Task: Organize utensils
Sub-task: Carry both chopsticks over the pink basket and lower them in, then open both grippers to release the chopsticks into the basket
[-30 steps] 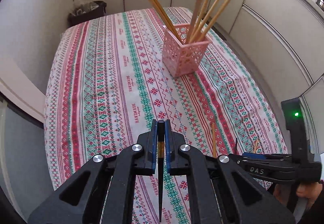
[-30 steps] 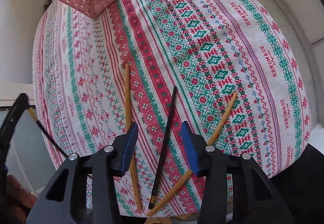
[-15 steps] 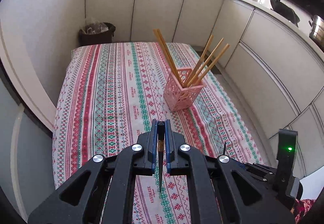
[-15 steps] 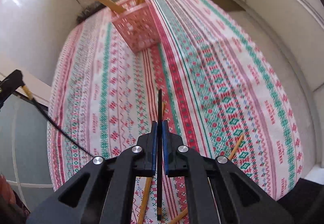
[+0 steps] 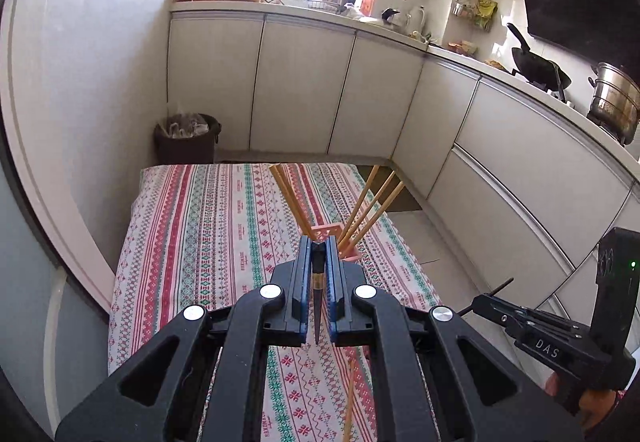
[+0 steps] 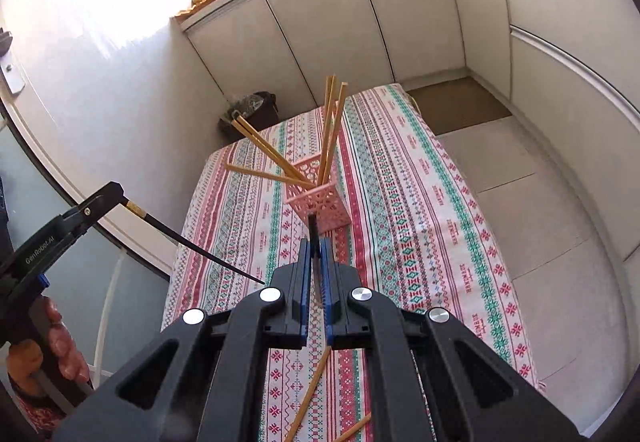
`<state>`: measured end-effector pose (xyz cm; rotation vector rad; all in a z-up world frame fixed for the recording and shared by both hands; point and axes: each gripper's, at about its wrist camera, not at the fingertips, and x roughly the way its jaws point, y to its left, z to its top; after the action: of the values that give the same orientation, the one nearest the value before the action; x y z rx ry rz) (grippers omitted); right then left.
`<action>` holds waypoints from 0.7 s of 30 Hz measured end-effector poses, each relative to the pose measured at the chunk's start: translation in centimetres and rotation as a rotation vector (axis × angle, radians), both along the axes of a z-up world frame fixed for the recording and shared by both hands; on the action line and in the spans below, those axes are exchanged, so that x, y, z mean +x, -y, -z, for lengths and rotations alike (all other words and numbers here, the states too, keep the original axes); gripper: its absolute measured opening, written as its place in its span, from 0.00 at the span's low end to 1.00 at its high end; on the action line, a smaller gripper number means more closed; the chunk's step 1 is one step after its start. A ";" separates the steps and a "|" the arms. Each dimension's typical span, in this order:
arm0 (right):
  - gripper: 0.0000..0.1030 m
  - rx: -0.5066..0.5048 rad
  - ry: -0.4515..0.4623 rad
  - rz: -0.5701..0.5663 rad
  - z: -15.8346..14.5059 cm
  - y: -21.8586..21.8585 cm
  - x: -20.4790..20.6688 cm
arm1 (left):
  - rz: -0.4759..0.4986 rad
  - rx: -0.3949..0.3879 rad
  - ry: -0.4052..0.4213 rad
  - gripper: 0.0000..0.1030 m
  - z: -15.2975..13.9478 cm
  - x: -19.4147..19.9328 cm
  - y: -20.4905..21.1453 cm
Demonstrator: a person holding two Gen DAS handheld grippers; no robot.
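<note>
Each gripper's fingers clench a black chopstick — left [image 5: 319,274], right [image 6: 315,256].

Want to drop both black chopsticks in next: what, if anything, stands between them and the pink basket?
Nothing stands on the tablecloth in between. The only hindrance is at the pink basket itself: wooden chopsticks already in it fan out over its opening, so each black chopstick must slip between them.
</note>
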<state>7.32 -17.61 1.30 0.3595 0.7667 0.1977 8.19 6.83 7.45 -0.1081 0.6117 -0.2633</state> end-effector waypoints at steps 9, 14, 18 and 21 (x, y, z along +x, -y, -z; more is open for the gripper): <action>0.05 0.075 0.141 0.015 -7.0 3.8 3.7 | 0.003 -0.040 0.079 0.06 -5.9 4.1 3.1; 0.05 0.082 0.204 0.023 -8.2 4.7 6.7 | -0.029 0.014 0.109 0.06 -6.1 8.1 5.6; 0.05 0.085 0.211 0.016 -7.2 4.7 9.4 | -0.035 0.030 0.023 0.07 -2.0 12.2 7.0; 0.05 0.085 0.181 0.009 -5.5 4.2 11.3 | -0.054 0.010 -0.053 0.18 1.1 13.2 6.7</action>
<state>18.59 -21.78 6.85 0.4193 0.5790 0.2514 21.41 0.10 6.38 -0.1220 0.6616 -0.2059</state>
